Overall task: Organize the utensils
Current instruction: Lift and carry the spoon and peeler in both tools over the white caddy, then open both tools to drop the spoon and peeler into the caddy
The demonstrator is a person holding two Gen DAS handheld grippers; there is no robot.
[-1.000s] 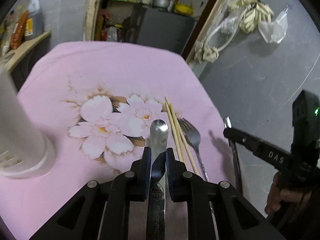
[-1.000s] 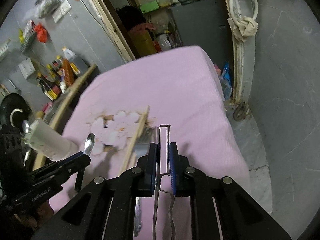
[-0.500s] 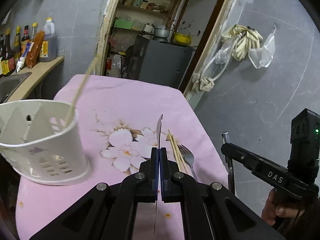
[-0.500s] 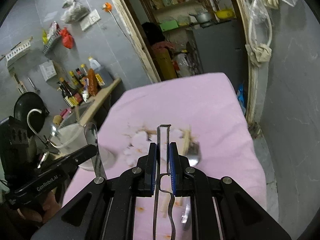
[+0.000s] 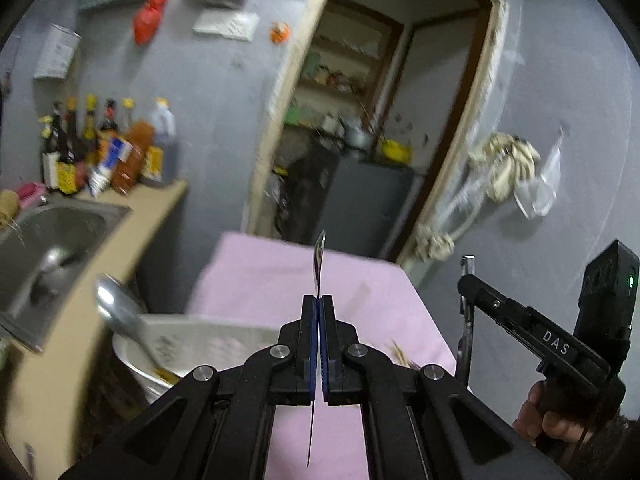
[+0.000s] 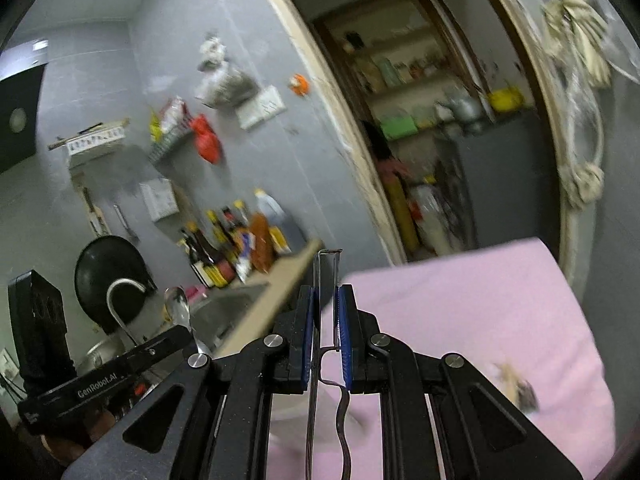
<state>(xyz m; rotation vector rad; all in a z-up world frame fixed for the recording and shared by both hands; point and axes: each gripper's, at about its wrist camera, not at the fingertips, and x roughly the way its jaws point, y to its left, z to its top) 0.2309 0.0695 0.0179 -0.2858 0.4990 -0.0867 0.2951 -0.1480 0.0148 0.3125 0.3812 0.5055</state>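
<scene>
My left gripper (image 5: pixel 319 300) is shut on a steel spoon (image 5: pixel 319 258) that stands on edge, its bowl pointing forward above the pink floral cloth (image 5: pixel 360 280). Below and to its left stands the white slotted utensil holder (image 5: pixel 208 340), with another spoon (image 5: pixel 116 308) leaning in it. My right gripper (image 6: pixel 326 292) is shut on a thin wire-framed metal utensil (image 6: pixel 328 256); it also shows at the right of the left wrist view (image 5: pixel 466 280). The right wrist view shows the left gripper (image 6: pixel 184 330) and its spoon (image 6: pixel 178 306). Chopsticks and a fork (image 5: pixel 400 354) lie blurred on the cloth.
A steel sink (image 5: pixel 60 240) is set in a wooden counter (image 5: pixel 132 232) left of the table, with sauce bottles (image 5: pixel 100 152) at its back. A doorway (image 5: pixel 360 140) with shelves and a dark cabinet lies beyond the table. A person's hand (image 5: pixel 544 420) holds the right gripper's handle.
Both grippers have risen from the cloth with their utensils and tilted up toward the wall. The left jaws closed on the spoon, which turned on edge. The holder now sits below the left gripper.
</scene>
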